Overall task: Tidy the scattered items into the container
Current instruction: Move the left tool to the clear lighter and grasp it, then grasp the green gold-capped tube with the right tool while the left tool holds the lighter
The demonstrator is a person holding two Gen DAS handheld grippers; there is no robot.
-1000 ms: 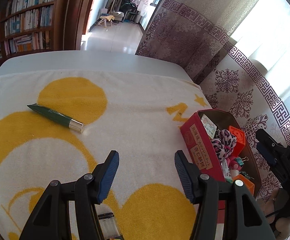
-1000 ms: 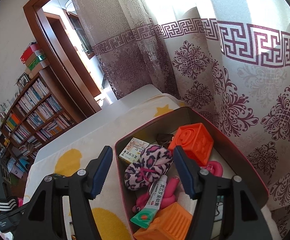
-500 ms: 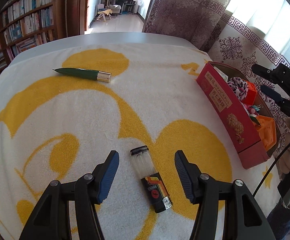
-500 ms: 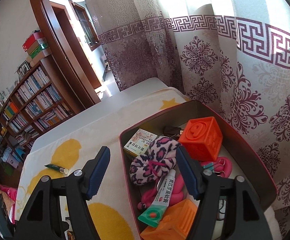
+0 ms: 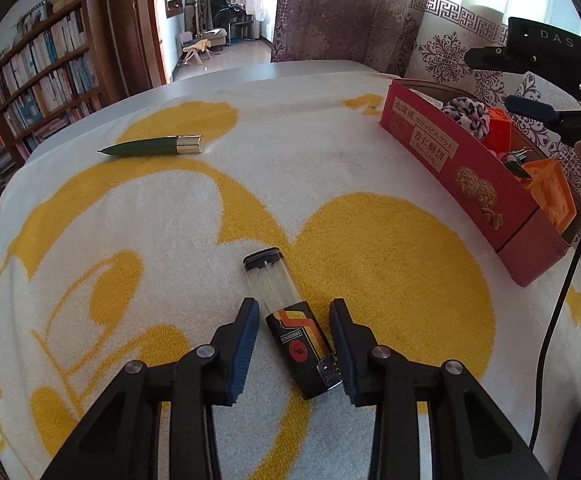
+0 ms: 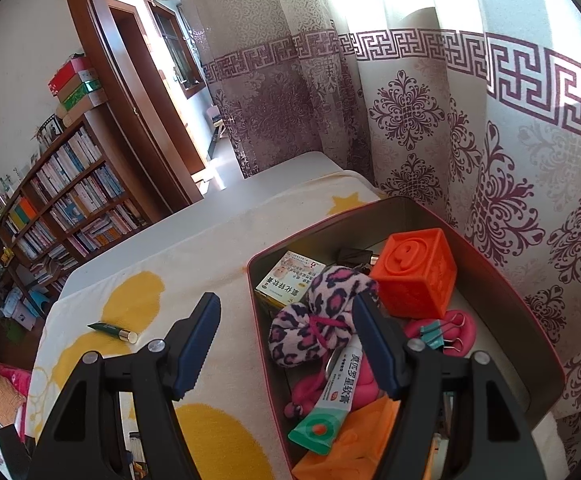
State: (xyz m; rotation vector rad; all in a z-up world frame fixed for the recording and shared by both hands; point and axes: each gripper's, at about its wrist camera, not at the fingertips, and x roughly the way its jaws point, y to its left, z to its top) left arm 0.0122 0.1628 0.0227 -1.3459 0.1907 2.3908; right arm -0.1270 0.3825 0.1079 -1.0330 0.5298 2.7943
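Note:
A lighter (image 5: 290, 320) with a clear top and a black and orange body lies on the towel. My left gripper (image 5: 293, 304) straddles it, jaws closing, with a small gap still showing at the left pad. A green tube with a gold cap (image 5: 154, 146) lies far left on the towel, also visible as the green tube (image 6: 112, 330) in the right wrist view. The red box (image 5: 470, 176) stands at the right and holds an orange cube (image 6: 414, 276), a leopard-print scrunchie (image 6: 318, 320), an ointment tube (image 6: 330, 396) and a small carton (image 6: 290, 280). My right gripper (image 6: 286, 300) hangs open over the box's near wall, holding nothing.
A white and yellow towel (image 5: 170, 240) covers the grey table (image 5: 250, 76). A patterned curtain (image 6: 490, 160) hangs right behind the box. A bookshelf (image 5: 30, 80) and a doorway stand beyond the table's far side. A black cable (image 5: 562, 300) hangs at the right.
My left gripper swung down toward the near towel and came over the lighter, and its jaws narrowed around it. The right gripper stayed over the box.

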